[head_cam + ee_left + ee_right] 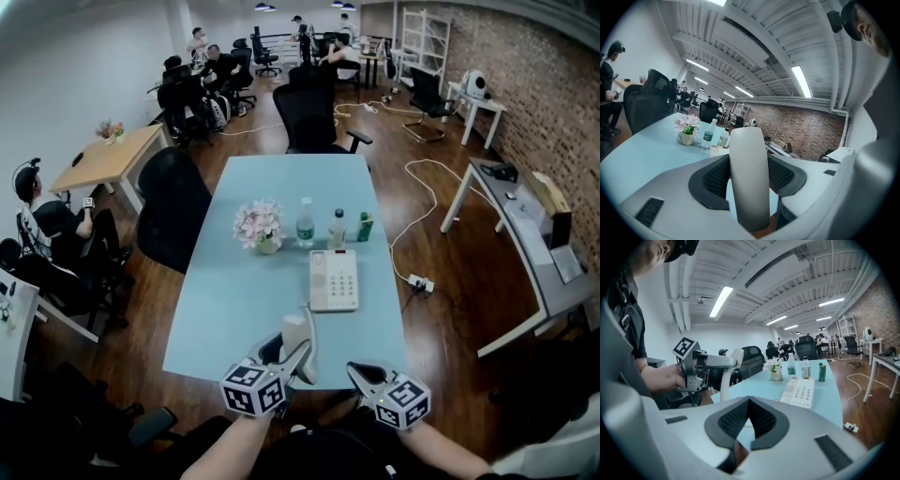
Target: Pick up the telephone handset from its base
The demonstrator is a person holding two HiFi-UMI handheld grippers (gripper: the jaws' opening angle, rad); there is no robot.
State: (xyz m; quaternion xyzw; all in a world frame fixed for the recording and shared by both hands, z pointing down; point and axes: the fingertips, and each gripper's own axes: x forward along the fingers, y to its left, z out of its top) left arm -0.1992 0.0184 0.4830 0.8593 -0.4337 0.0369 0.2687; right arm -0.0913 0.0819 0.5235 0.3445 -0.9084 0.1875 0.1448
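The white telephone base (pixel 335 279) lies flat in the middle of the pale blue table (pixel 244 300), keypad up, its cradle side bare. My left gripper (pixel 294 354) is shut on the white handset (pixel 298 336), held above the table's near edge and apart from the base. In the left gripper view the handset (pixel 749 178) stands upright between the jaws. The right gripper view shows the base (pixel 800 392), and the left gripper (pixel 723 363) holding the handset (pixel 726 380) to its left. My right gripper (pixel 362 375) is shut with nothing in it, just right of the left one.
Behind the base stand a pot of pink flowers (pixel 260 228), two clear bottles (pixel 305 223) and a small green bottle (pixel 365 226). Black office chairs (pixel 173 211) ring the table. A power strip (pixel 419 282) and white cable lie on the wooden floor at right. People sit at far desks.
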